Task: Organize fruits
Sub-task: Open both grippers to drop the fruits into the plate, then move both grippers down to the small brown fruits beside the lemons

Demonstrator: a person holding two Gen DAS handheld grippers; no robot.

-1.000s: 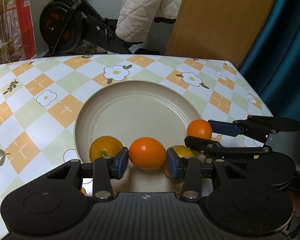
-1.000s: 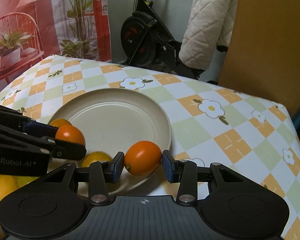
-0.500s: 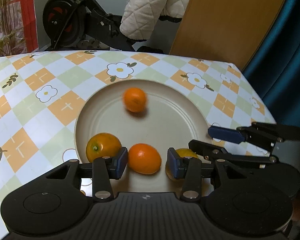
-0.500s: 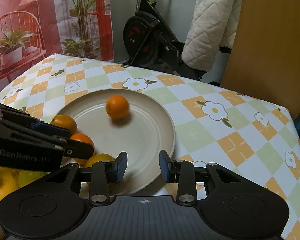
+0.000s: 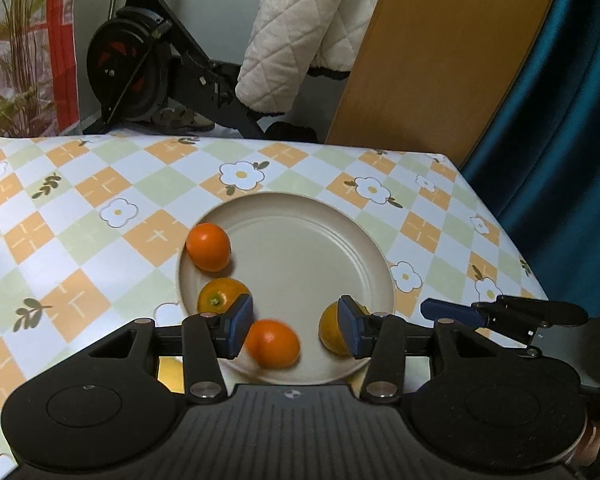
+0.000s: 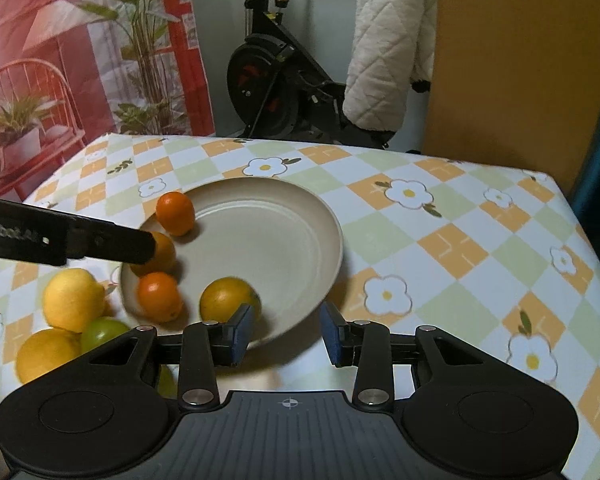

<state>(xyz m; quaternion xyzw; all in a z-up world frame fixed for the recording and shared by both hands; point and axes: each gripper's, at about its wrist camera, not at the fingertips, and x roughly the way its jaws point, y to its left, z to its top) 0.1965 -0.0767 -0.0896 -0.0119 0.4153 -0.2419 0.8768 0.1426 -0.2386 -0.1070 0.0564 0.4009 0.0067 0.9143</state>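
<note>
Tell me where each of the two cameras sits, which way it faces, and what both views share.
Left wrist: sits on the left hand-held gripper, looks forward and down over the plate toward the exercise bike; its open fingers show, and the right hand-held gripper juts in.
Right wrist: sits on the right gripper, faces the plate from further right; its open fingers show, a left finger crosses in.
Shared: plate, four oranges, floral tablecloth, bike, quilted jacket.

Plate [image 6: 324, 216]: matt beige, smooth, probably plastic or ceramic. Tablecloth [image 6: 452, 248]: printed, with a slight sheen like oilcloth. Oranges [image 5: 209, 246]: glossy, finely dimpled peel. Left gripper [image 5: 296, 330]: matt black plastic, blue pads [image 5: 238, 326] that look rubbery, bright metal pivot pins. Jacket [image 5: 300, 36]: quilted white cloth. Board [image 5: 440, 60]: smooth wood finish.
</note>
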